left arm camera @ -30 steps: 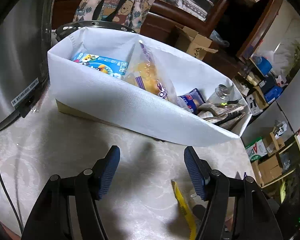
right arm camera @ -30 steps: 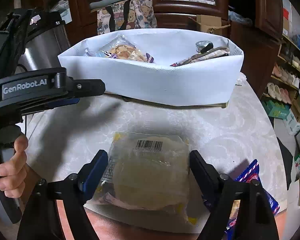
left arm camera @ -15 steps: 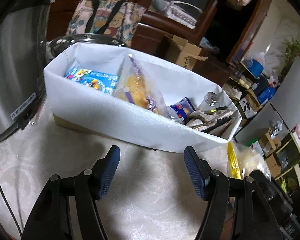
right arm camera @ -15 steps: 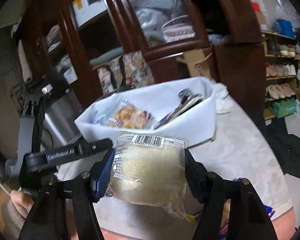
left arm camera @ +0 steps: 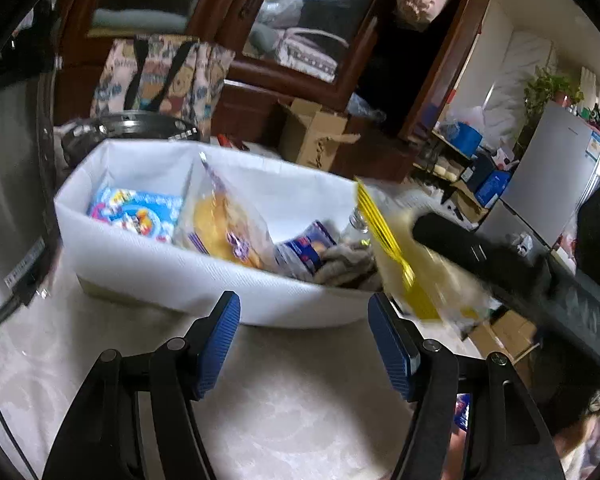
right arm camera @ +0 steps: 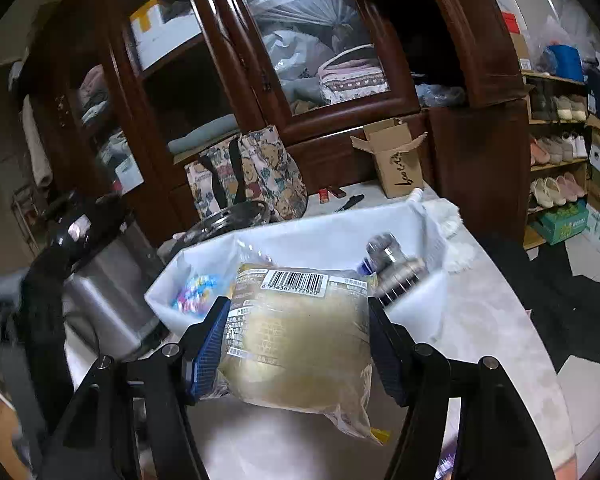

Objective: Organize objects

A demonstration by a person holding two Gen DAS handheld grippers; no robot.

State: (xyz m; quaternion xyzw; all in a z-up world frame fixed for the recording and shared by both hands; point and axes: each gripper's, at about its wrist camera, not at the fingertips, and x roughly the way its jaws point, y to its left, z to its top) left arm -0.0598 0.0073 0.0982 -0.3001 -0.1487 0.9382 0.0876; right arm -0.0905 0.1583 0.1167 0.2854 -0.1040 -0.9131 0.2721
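Step in hand: I judge this as the carry-and-drop; the bread packet (right arm camera: 300, 344) goes into the white bin (left arm camera: 204, 276) with the other things.
Right fingers: my right gripper (right arm camera: 296, 344) is closed onto the bread packet, one pad (right arm camera: 209, 348) pressed against each side, barcode end pointing away from me.
Bread packet, place: it is up off the table (right arm camera: 480, 320), between my right fingers, with the near wall of the bin just beyond the fingertips. In the left view it shows blurred, at the right end of the bin, beyond and right of my left fingers.
Left fingers: my left gripper (left arm camera: 304, 340) is wide open and holds nothing; it hangs above the table with the bin's near wall just ahead of the tips.
Bin contents: a blue cartoon packet (left arm camera: 136, 212) lies ahead-left of the left fingers, a yellow snack bag (left arm camera: 224, 228) straight ahead, a small blue packet (left arm camera: 306, 246) and a folded cloth (left arm camera: 348, 266) ahead-right. A glass jar (right arm camera: 396, 268) sits beyond my right fingertip.
Doing it well: I want the packet fully past the near wall before I open, and lowered rather than let fall.
Where to aim: the gap beyond my left-hand fingertip, between the snack bag and the jar, looks the likeliest room, though I cannot see the bin floor there.
Grip care: the bread is soft, so I should squeeze no harder than now.
Risk: the loose wrapper tail below the fingers could snag the soft wall and tip the bin toward me.
Left hand's use: it is near enough to steady that wall if it sags.
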